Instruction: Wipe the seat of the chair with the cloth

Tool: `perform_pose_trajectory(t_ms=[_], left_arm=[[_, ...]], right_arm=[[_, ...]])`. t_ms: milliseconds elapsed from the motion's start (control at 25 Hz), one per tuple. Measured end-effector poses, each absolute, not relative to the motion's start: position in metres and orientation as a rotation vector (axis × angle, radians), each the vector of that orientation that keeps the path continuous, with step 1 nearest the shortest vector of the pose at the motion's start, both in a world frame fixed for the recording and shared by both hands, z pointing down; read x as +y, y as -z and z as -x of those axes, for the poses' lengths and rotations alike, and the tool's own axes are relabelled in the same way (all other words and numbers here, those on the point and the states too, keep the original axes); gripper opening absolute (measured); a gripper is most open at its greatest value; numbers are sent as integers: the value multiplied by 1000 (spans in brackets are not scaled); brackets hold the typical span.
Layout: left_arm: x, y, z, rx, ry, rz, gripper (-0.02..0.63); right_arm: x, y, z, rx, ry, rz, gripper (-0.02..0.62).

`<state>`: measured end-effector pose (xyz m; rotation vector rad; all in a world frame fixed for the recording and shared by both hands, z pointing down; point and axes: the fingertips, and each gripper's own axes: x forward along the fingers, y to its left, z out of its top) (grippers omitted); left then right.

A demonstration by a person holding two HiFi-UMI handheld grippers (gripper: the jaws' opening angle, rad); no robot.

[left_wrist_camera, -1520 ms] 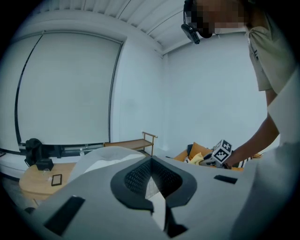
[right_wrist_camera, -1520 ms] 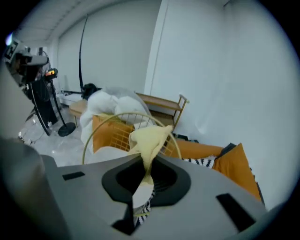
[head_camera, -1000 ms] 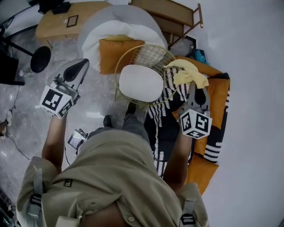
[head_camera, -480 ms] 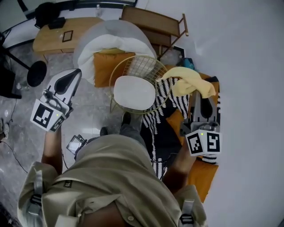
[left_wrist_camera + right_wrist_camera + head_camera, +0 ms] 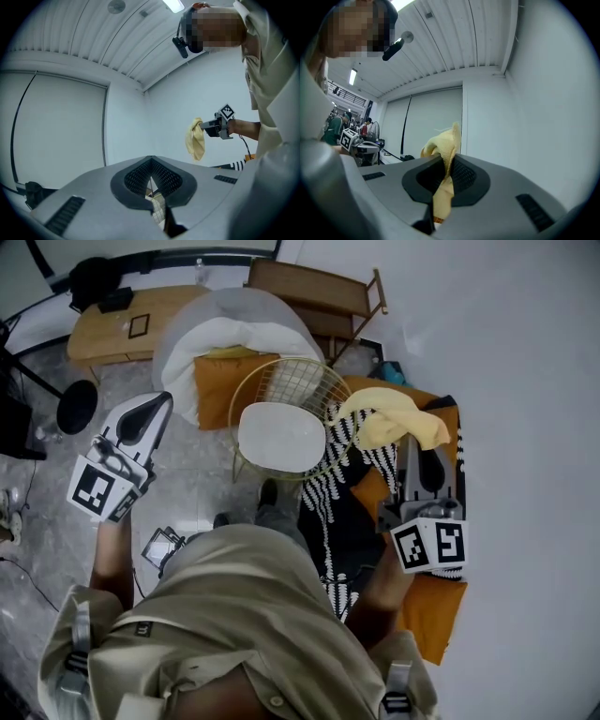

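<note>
While R tool point(image 5: 415, 439) grips cloth point(image 5: 394, 418) near chair seat point(image 5: 281, 435), L tool point(image 5: 159, 405) is clenched empty.

Clamped in R gripper point(image 5: 442, 174): yellow cloth point(image 5: 444, 140), jaws tight on it, fabric bunched above tips & trailing below. Well left of cloth: L gripper point(image 5: 370, 147). Behind cloth: pale wall point(image 5: 534, 117); above cloth, slatted ceiling point(image 5: 454, 37).

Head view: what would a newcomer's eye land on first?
The yellow cloth, pinched in the right gripper, at the right rim of the wire chair. Then the round white seat, bare, at picture centre. The left gripper is shut and empty at left.
</note>
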<state>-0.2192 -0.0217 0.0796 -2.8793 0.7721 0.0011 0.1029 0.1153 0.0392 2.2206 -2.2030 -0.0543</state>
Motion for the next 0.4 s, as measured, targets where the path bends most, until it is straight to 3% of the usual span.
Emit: perform_pose_trajectory(t_ms=[400], left_arm=[[-26,-69,226,754,10,2892,15]], right_arm=[[112,-27,-93,-2198,37,-2213,35]])
